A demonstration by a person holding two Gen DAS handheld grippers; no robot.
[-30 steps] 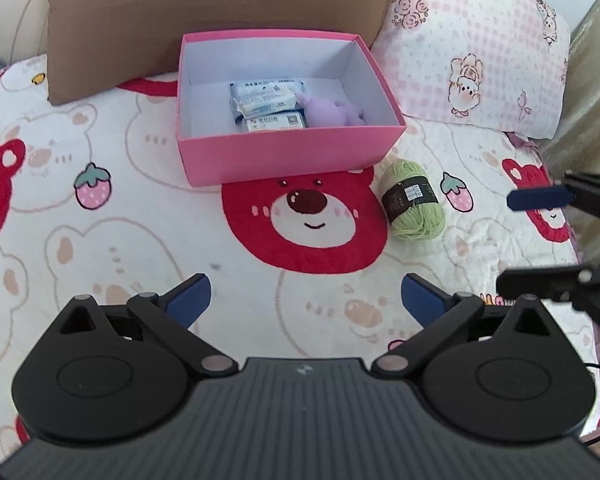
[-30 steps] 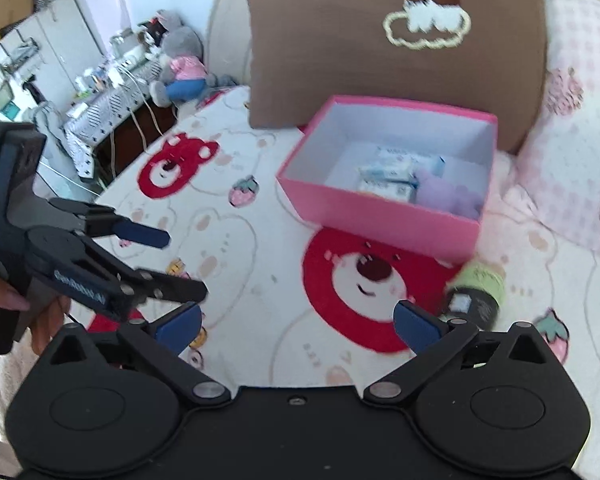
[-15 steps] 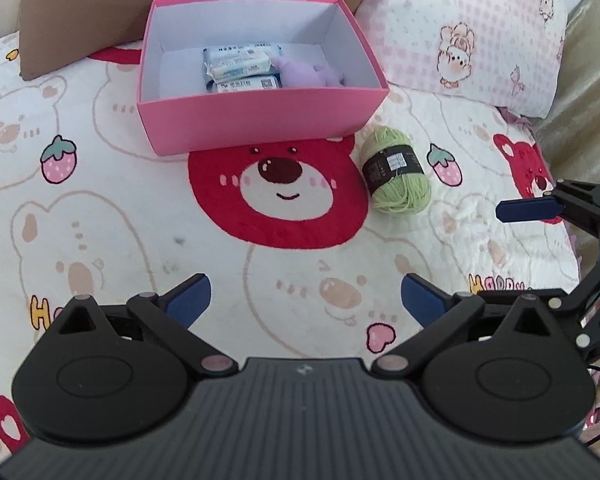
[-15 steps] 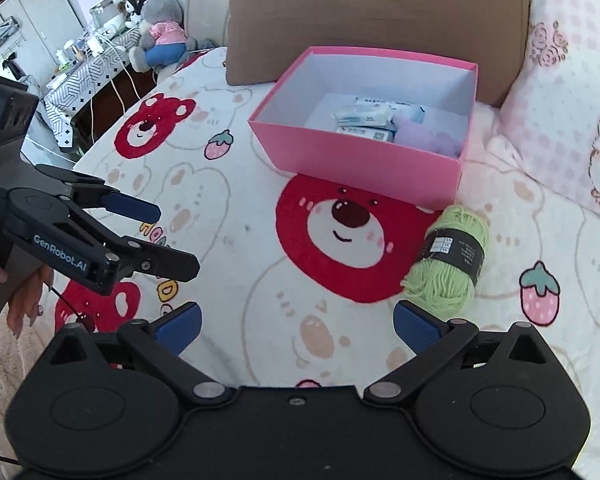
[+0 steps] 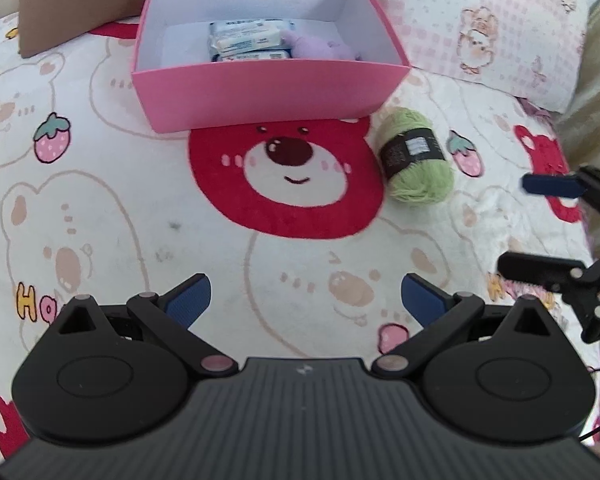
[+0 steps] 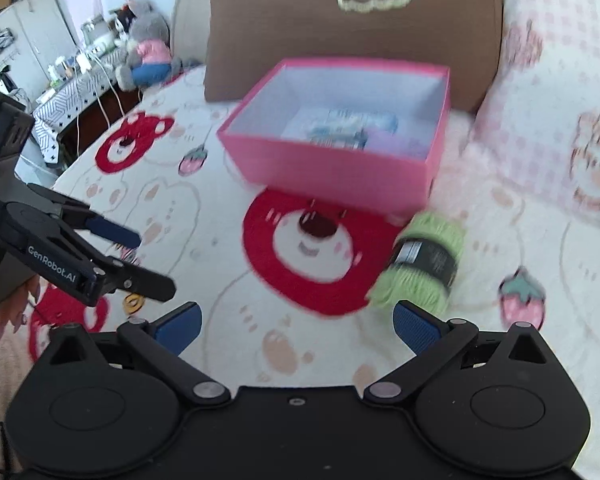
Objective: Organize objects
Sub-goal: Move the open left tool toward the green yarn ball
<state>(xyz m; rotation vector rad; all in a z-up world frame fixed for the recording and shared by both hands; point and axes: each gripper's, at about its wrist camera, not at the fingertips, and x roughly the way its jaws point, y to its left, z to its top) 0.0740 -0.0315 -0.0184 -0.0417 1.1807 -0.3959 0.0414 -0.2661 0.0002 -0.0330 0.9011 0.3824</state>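
A green yarn ball (image 5: 418,160) with a black label lies on the bear-print blanket, just right of the pink box (image 5: 267,92). The yarn ball (image 6: 424,264) is blurred in the right wrist view, close above the right finger pad. Inside the pink box (image 6: 332,176) lie wipe packets (image 5: 245,38) and a purple soft toy (image 5: 320,46). My left gripper (image 5: 306,300) hangs open over the blanket, nothing between its fingers. My right gripper (image 6: 297,324) is open and empty too. The right gripper (image 5: 528,226) shows at the right edge of the left view; the left gripper (image 6: 143,258) shows at the left of the right view.
A brown cushion (image 6: 352,24) and a pink checked pillow (image 5: 492,28) stand behind the box. A grey plush toy (image 6: 147,54) and a cluttered side table (image 6: 71,88) sit beyond the bed's left edge. A hand (image 6: 7,312) holds the left gripper.
Both cameras have moved closer to the box and yarn, which look larger now. The right wrist view is motion-blurred. Both grippers stay open.
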